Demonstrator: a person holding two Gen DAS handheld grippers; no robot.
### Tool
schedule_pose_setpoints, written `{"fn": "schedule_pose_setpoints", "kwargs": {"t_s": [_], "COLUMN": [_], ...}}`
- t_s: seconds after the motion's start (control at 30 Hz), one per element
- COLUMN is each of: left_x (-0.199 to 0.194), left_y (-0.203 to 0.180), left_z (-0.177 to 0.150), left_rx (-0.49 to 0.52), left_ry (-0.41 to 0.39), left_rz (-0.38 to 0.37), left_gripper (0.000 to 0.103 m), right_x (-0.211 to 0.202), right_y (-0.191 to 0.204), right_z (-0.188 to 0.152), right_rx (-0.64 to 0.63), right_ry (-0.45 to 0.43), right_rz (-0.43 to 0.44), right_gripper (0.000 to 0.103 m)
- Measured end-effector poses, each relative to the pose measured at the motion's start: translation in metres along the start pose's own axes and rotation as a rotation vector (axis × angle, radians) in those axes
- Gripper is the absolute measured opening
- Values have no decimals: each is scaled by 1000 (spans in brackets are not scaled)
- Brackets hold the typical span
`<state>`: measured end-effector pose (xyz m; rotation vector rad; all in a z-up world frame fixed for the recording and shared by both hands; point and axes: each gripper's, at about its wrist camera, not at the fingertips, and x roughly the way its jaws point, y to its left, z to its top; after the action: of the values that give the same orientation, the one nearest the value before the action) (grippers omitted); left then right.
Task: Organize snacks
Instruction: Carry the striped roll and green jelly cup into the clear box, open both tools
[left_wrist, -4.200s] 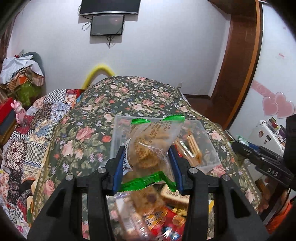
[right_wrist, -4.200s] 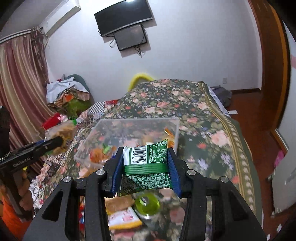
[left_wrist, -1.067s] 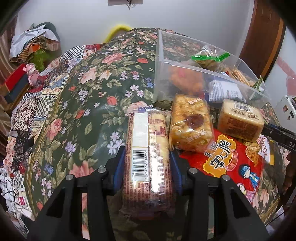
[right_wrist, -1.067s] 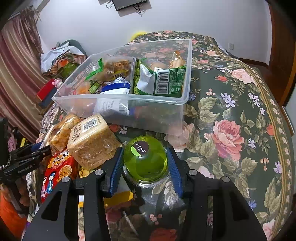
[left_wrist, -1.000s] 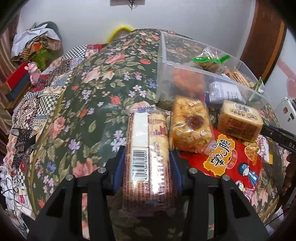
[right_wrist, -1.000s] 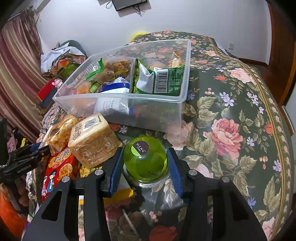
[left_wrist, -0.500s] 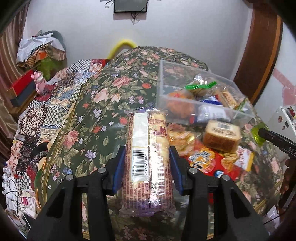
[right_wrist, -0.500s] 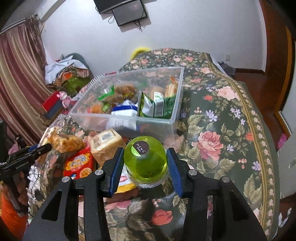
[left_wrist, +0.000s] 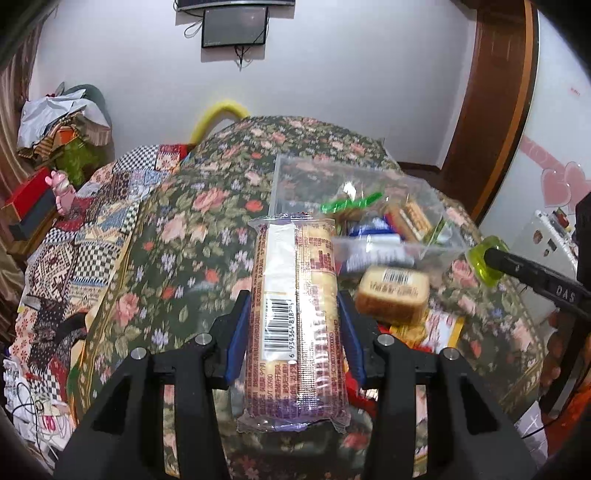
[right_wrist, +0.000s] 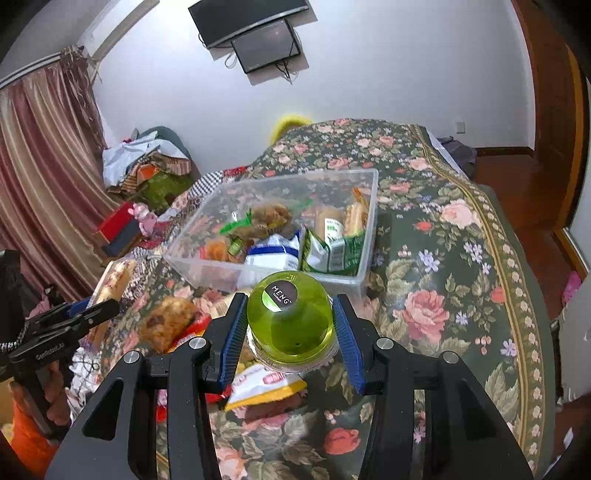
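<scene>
Snacks are gathered on a bed (right_wrist: 458, 258) covered by a dark floral spread. At the left, a long clear-wrapped packet of cakes (left_wrist: 295, 317) is clamped lengthwise between the fingers of the left gripper (left_wrist: 295, 332), its barcode facing the camera, and it is held clear of the spread. To its right, in the left wrist view, a small wrapped square cake (left_wrist: 393, 295) is seen on the bed just in front of a clear plastic bin (right_wrist: 365, 236). The bin is already loaded with several packets, among them a green bag (right_wrist: 334, 251) and a blue and white bag (right_wrist: 273, 254). Loose snacks are left in front of the bin, including a wrapped brown pastry (right_wrist: 166, 321) and a yellow-edged packet (right_wrist: 266, 387). Further right, a green jelly cup (right_wrist: 290, 317) with a dark round label is gripped by the fingers of the right gripper (right_wrist: 290, 332), above that yellow-edged packet and in front of the bin's near wall.
</scene>
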<state>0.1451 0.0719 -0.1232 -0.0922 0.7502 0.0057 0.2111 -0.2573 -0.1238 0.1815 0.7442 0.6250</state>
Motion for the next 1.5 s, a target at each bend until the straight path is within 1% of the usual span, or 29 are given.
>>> {"fn": "schedule_pose_setpoints", "kwargs": {"t_s": [0.27,0.43,0.57,0.77,0.97,1.17,1.3,1.4,1.5], "left_x": [12,30,50,87,123,144,150,146,140], "left_y": [-6,-12,-15,-14,-17,-16,-16,-18,-20], "left_z": [41,63,76,90,96,95,91,89,90], "left_rx": [2,24,24,3,20,18,24,31,41], "left_ry": [-53,-65,-51,0,49,79,93,74,63], "left_rz": [-19,-16,-13,-36,-33,-18,-15,-9,-13], "left_gripper": [45,45,45,45,45,45,45,46,47], "right_x": [-3,6,21,49,80,103,110,113,110], "right_y": [12,16,14,11,8,3,4,7,6], "right_z": [27,46,58,68,68,66,63,61,63], "right_rx": [-29,-42,-41,-32,-40,-29,-28,-41,-38], "right_ry": [-83,-115,-115,-78,-12,42,66,79,61], "right_rz": [24,19,16,-2,-30,-38,-30,-49,-54], "right_gripper": [43,43,43,43,43,44,44,45,46]}}
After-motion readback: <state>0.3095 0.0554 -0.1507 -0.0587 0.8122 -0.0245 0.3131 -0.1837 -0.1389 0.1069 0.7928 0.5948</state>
